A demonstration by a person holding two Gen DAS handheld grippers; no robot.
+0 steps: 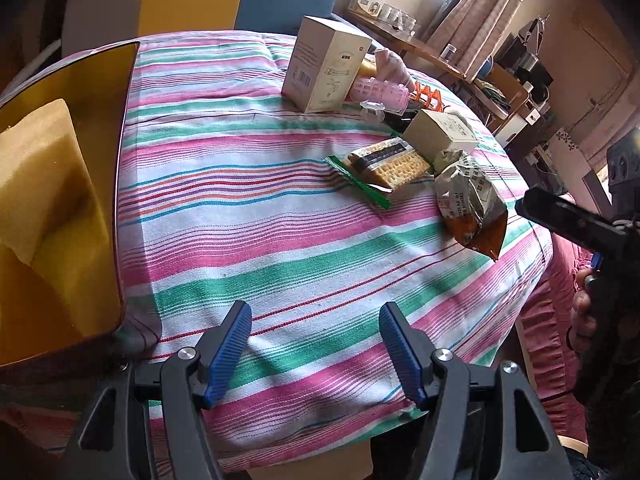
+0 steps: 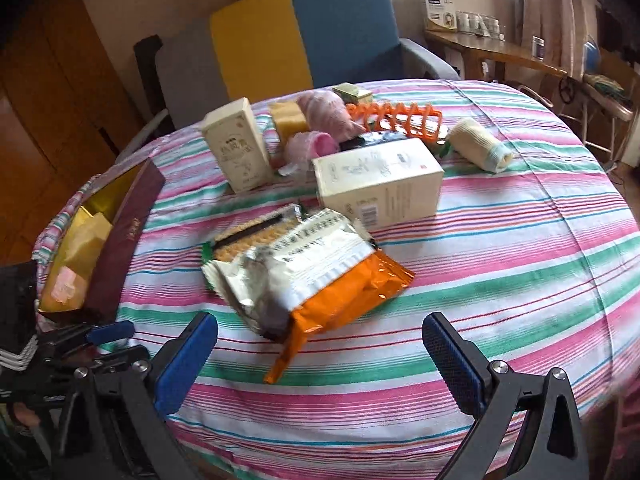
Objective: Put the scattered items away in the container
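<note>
Striped cloth in pink, green and white covers the round surface, and the scattered items lie in a loose cluster toward its far side. An orange-and-silver snack bag lies nearest the right tongs, partly overlapping a green-edged cracker pack behind it. Just beyond these a cream box lies on its side, and a second cream box stands upright to its left. Behind the boxes sit a yellow sponge, a pink hair roller, a pink bundle of cloth, an orange comb-like clip and a rolled cream bandage.

At the left edge of the surface is the container, a maroon box with a gold lining; a block of yellow foam already rests inside it.

Both tongs hang above bare cloth with nothing between their blue pads. On the left tongs the jaws stand partly apart, close beside the container's near corner. On the right tongs the jaws are spread wide, just short of the snack bag.
</note>
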